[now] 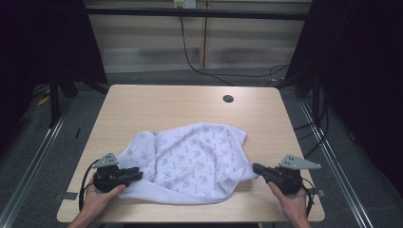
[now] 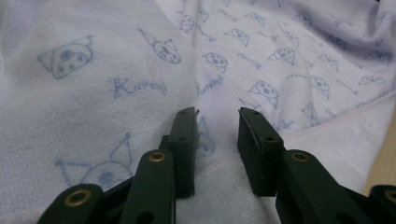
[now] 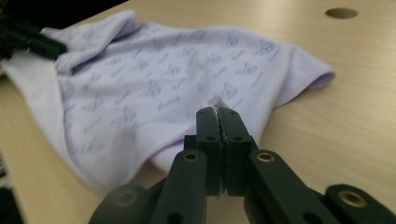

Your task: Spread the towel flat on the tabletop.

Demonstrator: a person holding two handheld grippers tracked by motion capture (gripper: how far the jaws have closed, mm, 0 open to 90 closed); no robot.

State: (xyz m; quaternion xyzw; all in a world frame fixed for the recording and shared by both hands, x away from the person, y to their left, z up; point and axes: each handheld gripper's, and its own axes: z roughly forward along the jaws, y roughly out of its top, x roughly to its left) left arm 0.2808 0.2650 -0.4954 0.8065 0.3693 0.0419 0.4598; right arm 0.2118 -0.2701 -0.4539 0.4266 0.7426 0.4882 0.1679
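A pale lavender cloth (image 1: 190,159) printed with small blue figures lies rumpled on the near half of the wooden table (image 1: 157,102). My left gripper (image 1: 136,175) rests at the cloth's near-left edge. In the left gripper view its jaws stand apart over the cloth (image 2: 116,84), with the thick hem (image 2: 219,186) in the gap and neither pad pressing on it; the left gripper (image 2: 217,116) is open. My right gripper (image 1: 256,167) sits at the cloth's near-right corner. In the right gripper view the right gripper (image 3: 217,112) is shut on the cloth (image 3: 154,88), a tuft of which pokes out at the tips.
A round cable hole (image 1: 228,99) sits in the table's far right part. Bare wood lies beyond the cloth and to the right of it. Black frame posts and dark curtains stand on both sides, and cables (image 1: 223,76) run across the floor behind the table.
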